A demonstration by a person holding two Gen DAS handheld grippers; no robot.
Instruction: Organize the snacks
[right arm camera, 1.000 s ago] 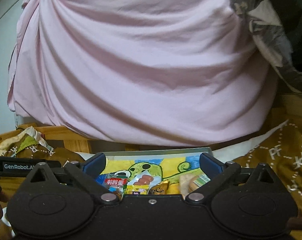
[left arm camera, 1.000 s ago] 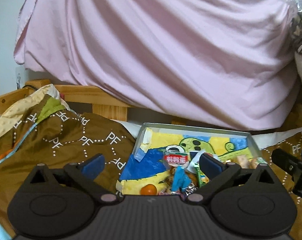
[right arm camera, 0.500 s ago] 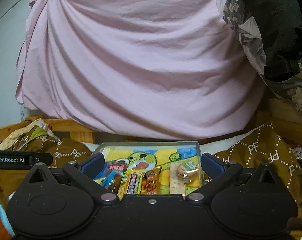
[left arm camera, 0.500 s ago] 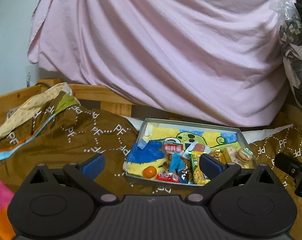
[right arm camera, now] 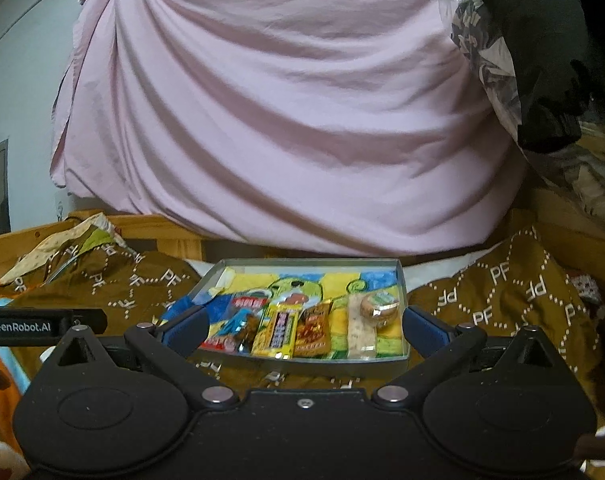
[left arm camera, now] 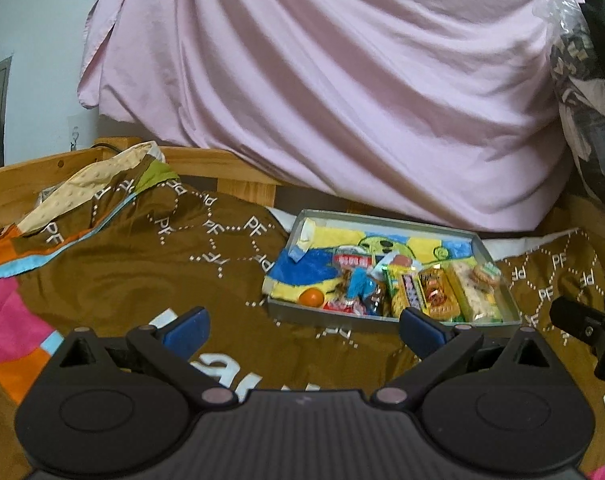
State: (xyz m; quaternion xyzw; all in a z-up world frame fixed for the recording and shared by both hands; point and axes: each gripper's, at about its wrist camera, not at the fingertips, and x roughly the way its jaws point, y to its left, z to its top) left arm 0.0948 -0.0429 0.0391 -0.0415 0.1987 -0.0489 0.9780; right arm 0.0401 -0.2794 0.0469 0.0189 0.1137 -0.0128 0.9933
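A wide pale pink sheet hangs in folds across the back, above a light wooden bed frame. Below it a brown quilt printed with white dotted hexagons and "PF" letters covers the bed, with pink, orange and light blue patches at its left edge. On the quilt lies a shallow grey rectangular tray lined with a yellow, blue and green cartoon picture. The snacks lie in the near half of the tray: a red and white packet, a blue wrapper, a yellow bar with dark lettering, an orange-brown packet, a pale long bar and a round brown cake in clear wrap resting on that bar's far end. In the left wrist view a small orange ball lies at the tray's near left corner.

The left gripper hovers over the quilt with its blue-padded fingers spread wide and empty; the tray lies ahead and to the right, its near right corner just beyond the right finger. The right gripper is also spread wide and empty, and the tray with its row of snacks lies straight ahead between its fingers, apart from both pads
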